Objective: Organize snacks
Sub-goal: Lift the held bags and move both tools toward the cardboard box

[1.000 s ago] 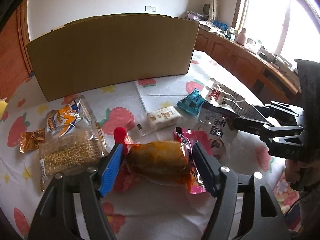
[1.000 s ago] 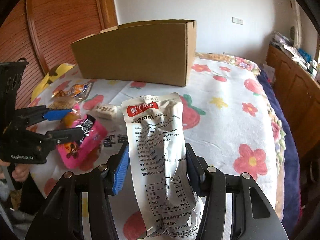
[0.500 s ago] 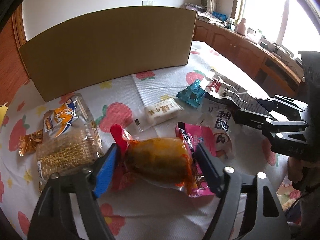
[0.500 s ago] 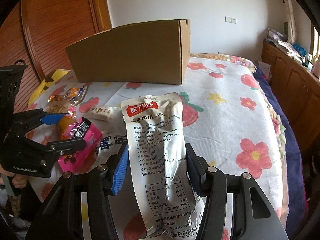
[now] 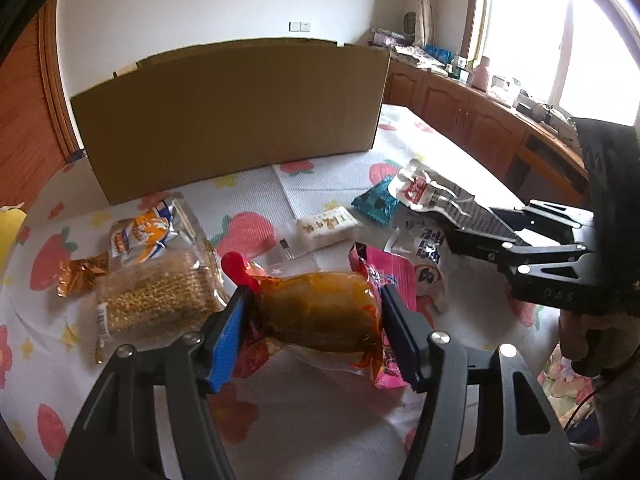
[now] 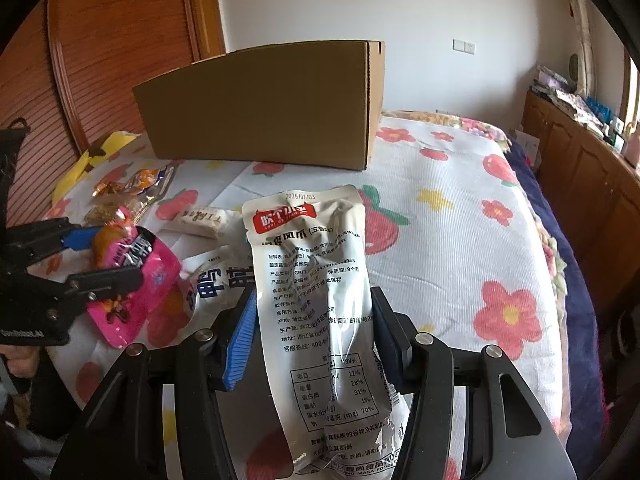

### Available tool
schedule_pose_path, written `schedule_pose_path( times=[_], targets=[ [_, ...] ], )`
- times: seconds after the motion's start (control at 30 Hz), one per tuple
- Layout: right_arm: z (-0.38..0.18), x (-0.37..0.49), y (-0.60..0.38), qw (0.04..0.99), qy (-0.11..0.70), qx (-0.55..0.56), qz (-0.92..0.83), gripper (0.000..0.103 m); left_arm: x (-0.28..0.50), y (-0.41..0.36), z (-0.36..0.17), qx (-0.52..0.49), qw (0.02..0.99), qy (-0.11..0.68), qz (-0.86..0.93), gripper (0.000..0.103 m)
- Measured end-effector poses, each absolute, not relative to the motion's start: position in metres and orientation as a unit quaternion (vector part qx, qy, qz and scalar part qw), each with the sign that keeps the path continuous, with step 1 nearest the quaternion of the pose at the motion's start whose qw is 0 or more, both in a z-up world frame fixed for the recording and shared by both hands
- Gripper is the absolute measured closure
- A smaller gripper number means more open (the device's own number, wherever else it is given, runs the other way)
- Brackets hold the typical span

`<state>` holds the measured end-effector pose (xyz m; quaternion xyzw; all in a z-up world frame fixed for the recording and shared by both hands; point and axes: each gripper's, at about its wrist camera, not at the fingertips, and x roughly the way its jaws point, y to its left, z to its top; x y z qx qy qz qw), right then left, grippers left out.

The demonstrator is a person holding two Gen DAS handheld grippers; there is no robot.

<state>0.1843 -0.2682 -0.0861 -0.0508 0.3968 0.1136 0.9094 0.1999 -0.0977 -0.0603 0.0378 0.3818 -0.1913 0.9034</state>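
A pink-wrapped snack pack (image 5: 320,316) with orange-brown food showing through its clear middle sits between the fingers of my left gripper (image 5: 315,296). Its jaws are closing and both pads lie against the pack's sides. My right gripper (image 6: 313,296) is shut on a tall white pouch (image 6: 312,280) with a red label and holds it upright above the cloth. In the left wrist view the right gripper (image 5: 472,228) and its white pouch (image 5: 432,192) are at the right. The left gripper (image 6: 116,256) shows at the left of the right wrist view. A large cardboard box (image 5: 232,112) stands behind the snacks.
On the flowered cloth (image 5: 304,412) lie a brick of dry noodles (image 5: 156,300), an orange-and-white pack (image 5: 140,232), a gold wrapper (image 5: 80,276), a small white bar (image 5: 326,226), a teal pack (image 5: 376,200) and a white pack with blue letters (image 5: 424,256). Wooden cabinets (image 5: 460,116) run along the right.
The left gripper's jaws have drawn in against the pink-and-orange pack. The right gripper keeps the white pouch in the same place.
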Motion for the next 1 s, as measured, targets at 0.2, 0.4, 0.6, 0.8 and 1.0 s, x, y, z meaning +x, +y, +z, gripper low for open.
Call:
schedule_pose_path(
  times=[0.2, 0.4, 0.6, 0.8, 1.0],
  targets=[
    [-0.086, 0.185, -0.269, 0.910, 0.395, -0.047, 0.113, 0.049, 0.196, -0.091, -0.050, 0.031, 0.913, 0.362, -0.186, 0.040],
    [-0.086, 0.182, -0.270, 0.913, 0.390, -0.047, 0.112, 0.049, 0.193, -0.084, -0.043, 0.015, 0.922, 0.343, -0.180, 0.040],
    [-0.085, 0.179, -0.271, 0.915, 0.385, -0.045, 0.111, 0.049, 0.189, -0.080, -0.037, 0.007, 0.928, 0.332, -0.172, 0.040],
    [-0.083, 0.176, -0.271, 0.918, 0.378, -0.042, 0.113, 0.049, 0.187, -0.076, -0.024, 0.001, 0.933, 0.317, -0.168, 0.040],
    [-0.081, 0.175, -0.271, 0.919, 0.376, -0.043, 0.113, 0.049, 0.185, -0.070, -0.013, -0.002, 0.939, 0.303, -0.164, 0.040]
  ],
)
